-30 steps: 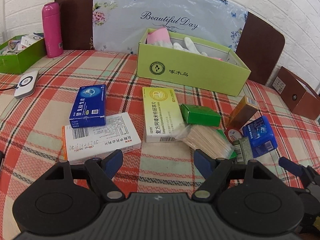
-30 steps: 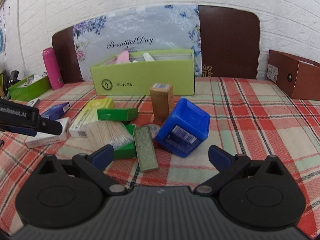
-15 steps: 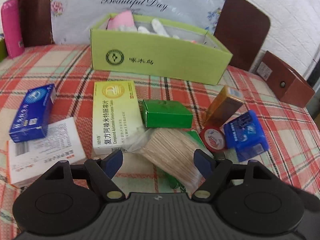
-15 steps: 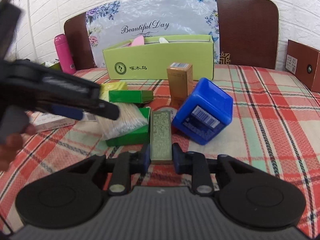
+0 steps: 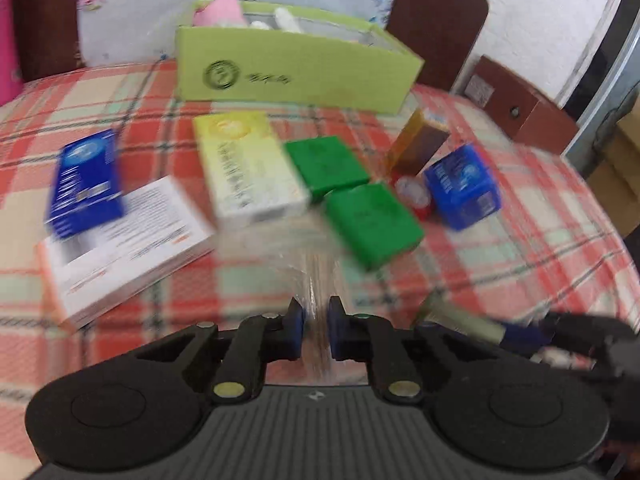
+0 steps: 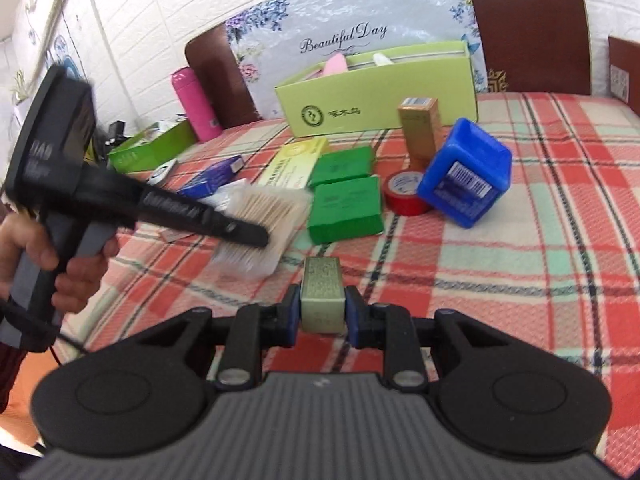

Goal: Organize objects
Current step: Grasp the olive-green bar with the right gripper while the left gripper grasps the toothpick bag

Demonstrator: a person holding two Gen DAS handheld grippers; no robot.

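Fingers of both grippers stood wide a second ago; now the right gripper (image 6: 322,312) is clenched on a slim olive-green embossed box (image 6: 322,300), which lay then on the checked cloth against the green boxes and is now lifted off it. Its long axis runs straight ahead along the fingers, away from the camera toward the table's far side. The left gripper (image 5: 316,328), with a hand (image 6: 38,264) on its handle, is closing on a clear plastic bag of wooden cotton swabs (image 6: 260,224), held just above the red-and-green plaid table (image 6: 540,248); that bag had rested on a flat green carton (image 6: 347,209), whose top is now bare. The swab sticks run lengthwise along the left fingers. A second green carton (image 6: 342,166) lies just behind the first. At the back, an open lime-green cardboard box (image 6: 380,96) holds something pink and something white, both too blurred to identify.
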